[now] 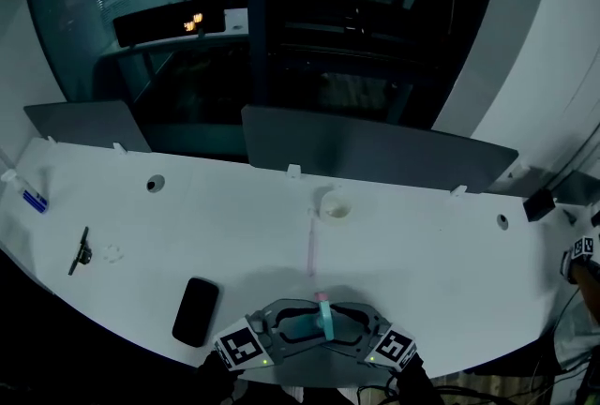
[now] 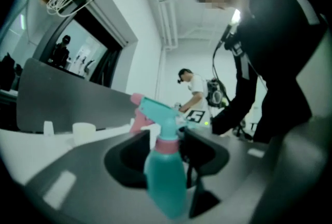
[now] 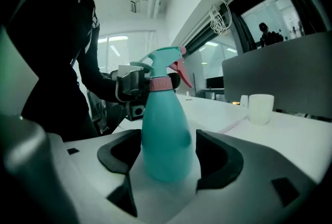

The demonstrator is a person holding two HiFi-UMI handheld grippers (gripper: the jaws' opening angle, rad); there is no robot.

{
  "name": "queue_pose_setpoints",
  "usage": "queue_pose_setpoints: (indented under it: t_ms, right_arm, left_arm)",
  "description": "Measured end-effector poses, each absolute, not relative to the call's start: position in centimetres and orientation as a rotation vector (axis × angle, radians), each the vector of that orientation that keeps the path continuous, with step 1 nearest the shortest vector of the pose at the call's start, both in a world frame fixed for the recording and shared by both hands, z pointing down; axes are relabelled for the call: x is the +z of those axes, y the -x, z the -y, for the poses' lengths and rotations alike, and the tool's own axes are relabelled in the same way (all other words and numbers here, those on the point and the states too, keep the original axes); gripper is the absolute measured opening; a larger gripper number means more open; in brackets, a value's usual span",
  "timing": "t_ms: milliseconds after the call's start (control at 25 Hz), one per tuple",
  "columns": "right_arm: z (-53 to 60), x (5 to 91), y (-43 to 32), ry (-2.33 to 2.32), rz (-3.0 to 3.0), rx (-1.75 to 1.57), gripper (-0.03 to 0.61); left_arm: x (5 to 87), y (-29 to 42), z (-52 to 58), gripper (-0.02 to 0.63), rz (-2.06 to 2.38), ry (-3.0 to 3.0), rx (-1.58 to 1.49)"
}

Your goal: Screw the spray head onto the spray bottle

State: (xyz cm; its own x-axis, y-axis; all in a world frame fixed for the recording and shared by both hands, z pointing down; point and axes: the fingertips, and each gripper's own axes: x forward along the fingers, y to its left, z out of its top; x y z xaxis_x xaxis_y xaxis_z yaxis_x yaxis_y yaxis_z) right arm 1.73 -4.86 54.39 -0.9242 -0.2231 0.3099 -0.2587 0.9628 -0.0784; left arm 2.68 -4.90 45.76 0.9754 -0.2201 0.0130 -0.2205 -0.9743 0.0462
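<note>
The right tongs (image 3: 169, 141) gripped the teal spray bottle (image 3: 165, 114) by its body, above the near edge of the white surface (image 1: 403, 244). The left tongs (image 2: 166, 141) stood open on either side of the pink collar (image 2: 167, 146) under the spray head (image 2: 158, 110), not pressing it.

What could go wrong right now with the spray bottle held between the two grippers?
The right gripper holds the spray bottle by its smooth rounded body; twisting at the top could turn it within the pads.
The left gripper has its jaws around the pink collar but they seem not to press it, so the spray head may sit loose or crooked.
This happens close to the near edge of the table; a slip could drop the bottle off it.
</note>
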Motion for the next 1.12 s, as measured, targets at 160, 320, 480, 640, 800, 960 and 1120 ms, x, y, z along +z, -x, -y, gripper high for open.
queue_pose_setpoints:
  t_ms: [160, 320, 480, 640, 800, 960, 1120]
  right_arm:
    - [5.0, 53.2, -1.9, -0.507, 2.836, 0.174, 0.318]
    - [4.4, 52.0, -1.9, -0.546, 2.848, 0.165, 0.319]
    - [4.0, 51.2, -2.6, -0.602, 2.833, 0.178, 0.319]
    - [3.9, 50.9, -3.3, -0.627, 2.800, 0.175, 0.319]
    - [4.1, 50.0, -3.8, -0.630, 2.797, 0.131, 0.318]
    - [3.7, 48.7, -4.6, -0.662, 2.759, 0.021, 0.097]
    - [3.1, 48.2, -5.0, -0.692, 2.757, -0.032, 0.003]
  left_arm:
    - [44.6, -2.2, 5.1, 0.339, 0.415, -2.973, -0.120]
    - [44.7, -1.2, 4.5, 0.414, 0.482, -2.987, -0.086]
    - [45.1, -0.1, 3.9, 0.414, 0.522, -3.000, -0.045]
    - [44.9, 0.9, 3.6, 0.414, 0.624, -3.027, -0.028]
    - [45.4, 2.0, 3.1, 0.414, 0.720, -2.976, -0.025]
    - [45.4, 3.5, 2.3, 0.139, 0.879, -2.936, -0.004]
    - [46.3, 4.6, 1.9, 0.003, 1.096, -2.858, 0.058]
